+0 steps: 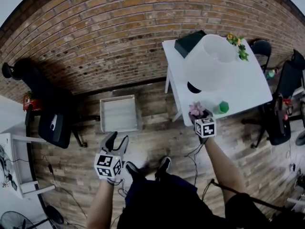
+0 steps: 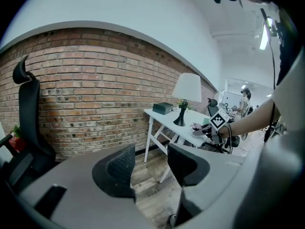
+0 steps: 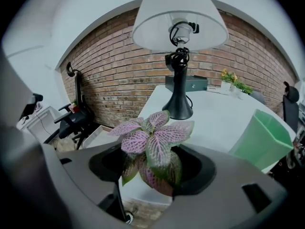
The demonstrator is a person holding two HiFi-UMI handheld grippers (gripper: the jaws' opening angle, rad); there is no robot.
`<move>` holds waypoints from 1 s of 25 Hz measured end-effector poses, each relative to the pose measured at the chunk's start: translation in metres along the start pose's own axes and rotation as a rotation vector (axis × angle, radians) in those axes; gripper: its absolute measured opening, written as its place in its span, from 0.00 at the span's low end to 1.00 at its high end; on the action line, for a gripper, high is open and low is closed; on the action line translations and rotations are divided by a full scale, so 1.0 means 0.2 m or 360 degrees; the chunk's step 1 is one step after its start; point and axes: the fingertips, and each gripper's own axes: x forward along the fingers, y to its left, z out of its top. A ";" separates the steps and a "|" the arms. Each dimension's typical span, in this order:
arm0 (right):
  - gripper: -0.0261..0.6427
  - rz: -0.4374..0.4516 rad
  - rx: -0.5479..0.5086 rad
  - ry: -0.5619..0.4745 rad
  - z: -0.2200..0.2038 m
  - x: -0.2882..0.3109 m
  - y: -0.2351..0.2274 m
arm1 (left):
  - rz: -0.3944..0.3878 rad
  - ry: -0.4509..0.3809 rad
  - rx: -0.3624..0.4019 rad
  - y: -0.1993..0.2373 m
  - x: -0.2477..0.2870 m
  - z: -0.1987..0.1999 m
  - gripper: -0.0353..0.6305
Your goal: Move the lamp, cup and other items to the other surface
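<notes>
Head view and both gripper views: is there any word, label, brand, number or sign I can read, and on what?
No readable words or numbers in any view.
On the left cube of the left hand-held gripper: black-and-white square markers only, no letters.
On the right cube of the right hand-held gripper: the same.
On the dark box: no print can be made out.

A red brick wall (image 1: 105,37) meets a wood-plank floor (image 1: 157,142), with a black office chair (image 1: 47,104) at left.
</notes>
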 end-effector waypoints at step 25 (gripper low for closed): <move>0.53 -0.0172 -0.0041 -0.0547 0.57 -0.53 0.43 | -0.0176 -0.0099 0.0081 0.23 -0.17 0.14 0.37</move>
